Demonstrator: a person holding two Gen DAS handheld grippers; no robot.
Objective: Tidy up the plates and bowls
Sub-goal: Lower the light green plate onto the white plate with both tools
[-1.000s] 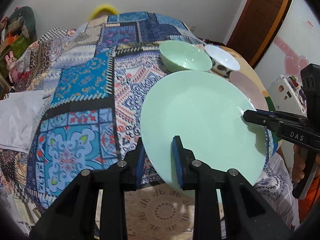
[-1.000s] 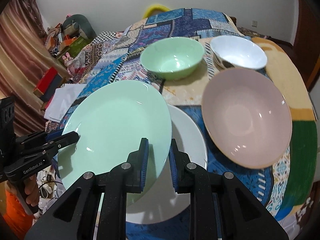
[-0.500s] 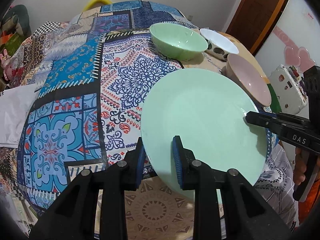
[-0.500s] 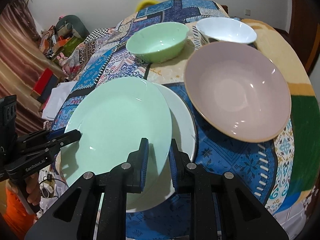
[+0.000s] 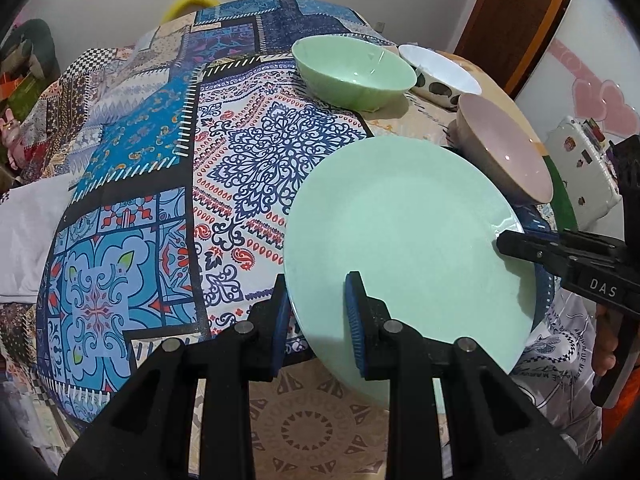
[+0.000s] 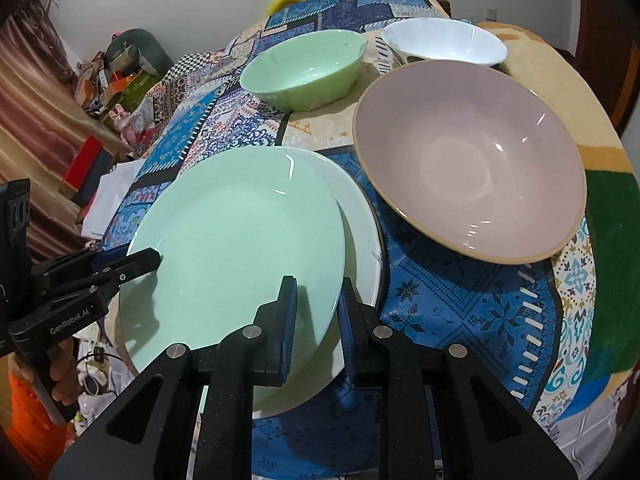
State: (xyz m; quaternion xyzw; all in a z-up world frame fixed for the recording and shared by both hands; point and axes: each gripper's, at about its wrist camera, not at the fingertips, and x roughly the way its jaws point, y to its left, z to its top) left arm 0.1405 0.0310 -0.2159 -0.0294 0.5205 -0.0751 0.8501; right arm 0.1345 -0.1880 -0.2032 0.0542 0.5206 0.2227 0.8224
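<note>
Both my grippers are clamped on the same green plate (image 6: pixel 236 240): the left gripper (image 5: pixel 318 316) has its fingers pinching the near-left rim, one pad under the edge and one on top, and the right gripper (image 6: pixel 316 320) has its fingers pinching the opposite rim, nearly pressed together with only the plate edge between them. In the right wrist view the plate sits tilted over a white plate (image 6: pixel 360 224) lying on the bench (image 6: pixel 460 308); the white plate's right edge shows from under it, and I can't tell whether the two touch. A pink bowl (image 6: pixel 472 160) is just beside the white plate, upright on the patterned blue cloth. Behind it stand a green bowl (image 6: pixel 304 68) and a white bowl (image 6: pixel 444 46), side by side, the white one close behind the pink bowl's far rim. In the left wrist view the white bowl (image 5: pixel 440 72) shows dark spots on its outer wall. A person's hand (image 6: pixel 66 380) grips the left gripper's handle at the lower left.
</note>
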